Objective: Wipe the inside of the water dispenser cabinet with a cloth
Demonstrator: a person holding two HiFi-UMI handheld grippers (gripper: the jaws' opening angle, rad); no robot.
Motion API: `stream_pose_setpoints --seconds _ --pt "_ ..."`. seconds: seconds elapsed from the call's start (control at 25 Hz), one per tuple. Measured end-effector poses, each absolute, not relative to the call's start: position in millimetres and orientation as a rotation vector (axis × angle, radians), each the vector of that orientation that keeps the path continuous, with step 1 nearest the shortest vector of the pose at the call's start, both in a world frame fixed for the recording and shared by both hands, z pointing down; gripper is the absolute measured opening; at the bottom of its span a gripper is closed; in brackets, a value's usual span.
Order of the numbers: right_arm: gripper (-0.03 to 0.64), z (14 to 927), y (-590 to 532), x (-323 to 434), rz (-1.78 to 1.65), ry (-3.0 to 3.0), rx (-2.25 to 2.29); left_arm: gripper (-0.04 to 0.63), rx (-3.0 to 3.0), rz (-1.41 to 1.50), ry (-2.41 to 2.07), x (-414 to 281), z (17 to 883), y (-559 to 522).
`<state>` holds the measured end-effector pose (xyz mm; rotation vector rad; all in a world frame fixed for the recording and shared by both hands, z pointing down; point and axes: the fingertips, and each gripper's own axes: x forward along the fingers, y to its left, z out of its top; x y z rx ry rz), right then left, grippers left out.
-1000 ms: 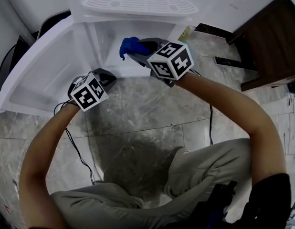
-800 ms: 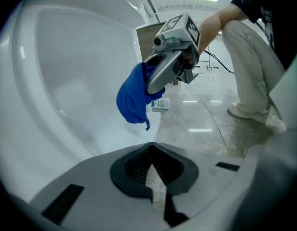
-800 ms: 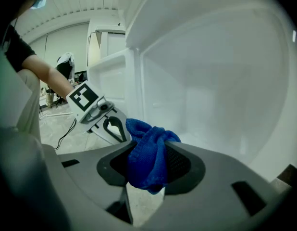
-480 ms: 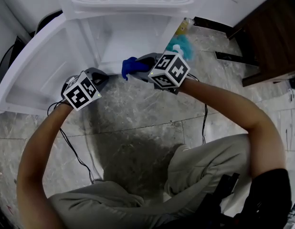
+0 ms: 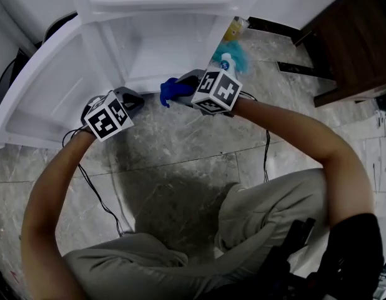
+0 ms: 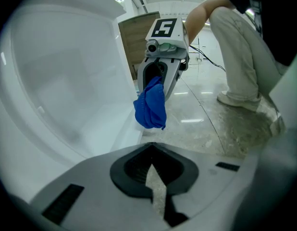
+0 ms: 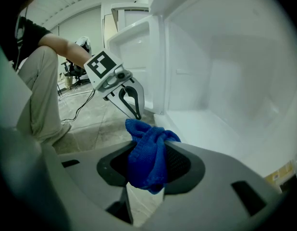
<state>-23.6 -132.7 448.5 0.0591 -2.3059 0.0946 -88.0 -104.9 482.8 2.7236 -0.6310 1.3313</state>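
The right tool (image 7: 149, 165) pinches the bunched blue cloth (image 7: 144, 131) at the open cabinet's (image 5: 168, 49) front lip, its pads buried in folds. The left tool (image 6: 151, 174), pressed together and empty, hovers beside the door (image 5: 43, 99), which is partly cut off.

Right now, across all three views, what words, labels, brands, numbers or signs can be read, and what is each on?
No legible text in any view.
Black-and-white marker cubes: coded square patterns, no letters or digits.
Yellow label on a small container beside the white plastic dispenser cabinet: too small and blurred to read.
Blue woven cloth: no tag or print visible.
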Motion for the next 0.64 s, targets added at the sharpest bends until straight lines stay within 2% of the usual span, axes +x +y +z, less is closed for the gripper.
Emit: stream_pose_setpoints --seconds 0.24,0.64 --pt "0.137 460 -124 -21 0.021 -2.248 0.006 0.003 2.748 1.277 -0.613 -77 474 -99" --pt "0.137 465 -124 -18 -0.011 -2.201 0.010 0.003 2.736 1.342 -0.546 -77 485 -78"
